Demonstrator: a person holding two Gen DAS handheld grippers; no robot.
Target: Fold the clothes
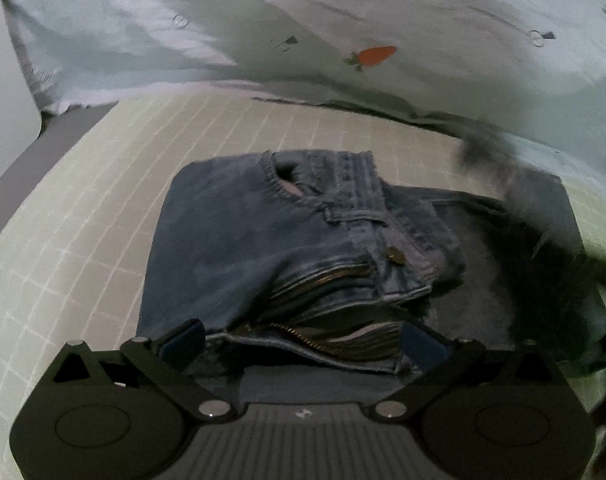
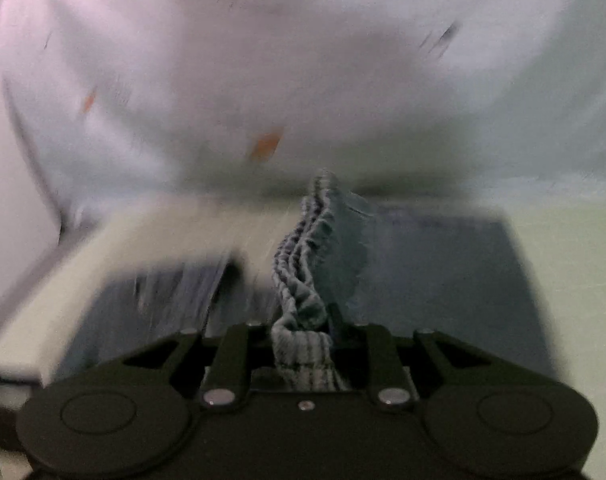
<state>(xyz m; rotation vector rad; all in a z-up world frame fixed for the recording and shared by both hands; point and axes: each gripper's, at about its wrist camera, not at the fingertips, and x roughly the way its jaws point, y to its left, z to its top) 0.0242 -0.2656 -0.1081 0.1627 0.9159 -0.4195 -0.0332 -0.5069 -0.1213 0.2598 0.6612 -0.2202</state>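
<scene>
The jeans (image 1: 287,240) lie folded on the gridded mat (image 1: 83,220), waistband pointing away from me, zipper fly toward me. My left gripper (image 1: 303,340) hangs above the fly, jaws spread wide and empty. My right gripper (image 2: 303,340) is pinched nearly closed on a hem (image 2: 303,272).

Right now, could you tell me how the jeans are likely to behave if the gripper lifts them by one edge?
Probably floppy: the jeans lie folded in soft layers on the checked mat, and the denim edge pinched in the right gripper ripples. Likely fairly heavy for cloth, given the thick seams and zipper. The layers would probably unfold.
</scene>
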